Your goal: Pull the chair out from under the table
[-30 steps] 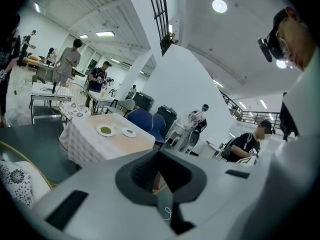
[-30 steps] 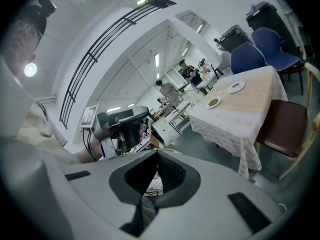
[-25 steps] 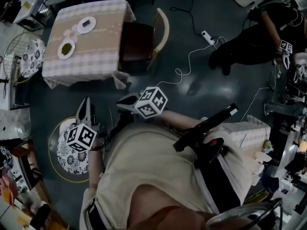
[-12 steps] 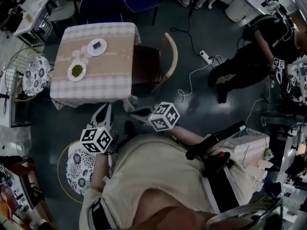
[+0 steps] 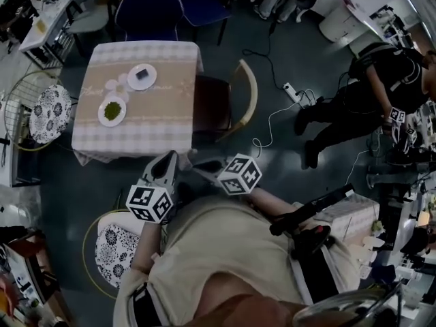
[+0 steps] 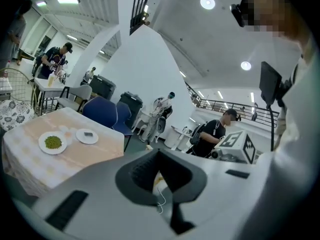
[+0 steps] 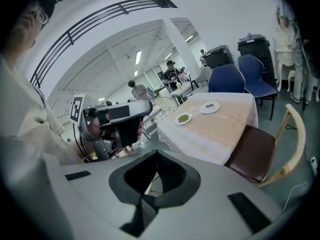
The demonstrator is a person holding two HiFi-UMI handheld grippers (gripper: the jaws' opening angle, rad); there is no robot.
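The chair (image 5: pixel 216 103) has a brown seat and a curved wooden back (image 5: pixel 249 95). It stands at the right side of the checked-cloth table (image 5: pixel 167 131), its seat partly under the table edge. My left gripper (image 5: pixel 168 163) is shut and empty, just short of the table's near corner. My right gripper (image 5: pixel 206 163) is also shut and empty, a short way in front of the chair's seat. The right gripper view shows the chair (image 7: pixel 256 154) ahead to the right, with the gripper (image 7: pixel 150 185) clear of it. In the left gripper view the gripper (image 6: pixel 161 174) faces past the table (image 6: pixel 30 164).
Two plates (image 5: pixel 112 111) lie on the table. Blue chairs (image 5: pixel 151 9) stand beyond it. Round patterned stools sit at the left (image 5: pixel 42 113) and beside my left side (image 5: pixel 112 247). A power strip with a white cable (image 5: pixel 289 90) lies on the floor near a person in black (image 5: pixel 371 94).
The table and chair have come nearer and lower in the head view. Both grippers have moved forward toward the table's near corner and the chair. Both stay shut.
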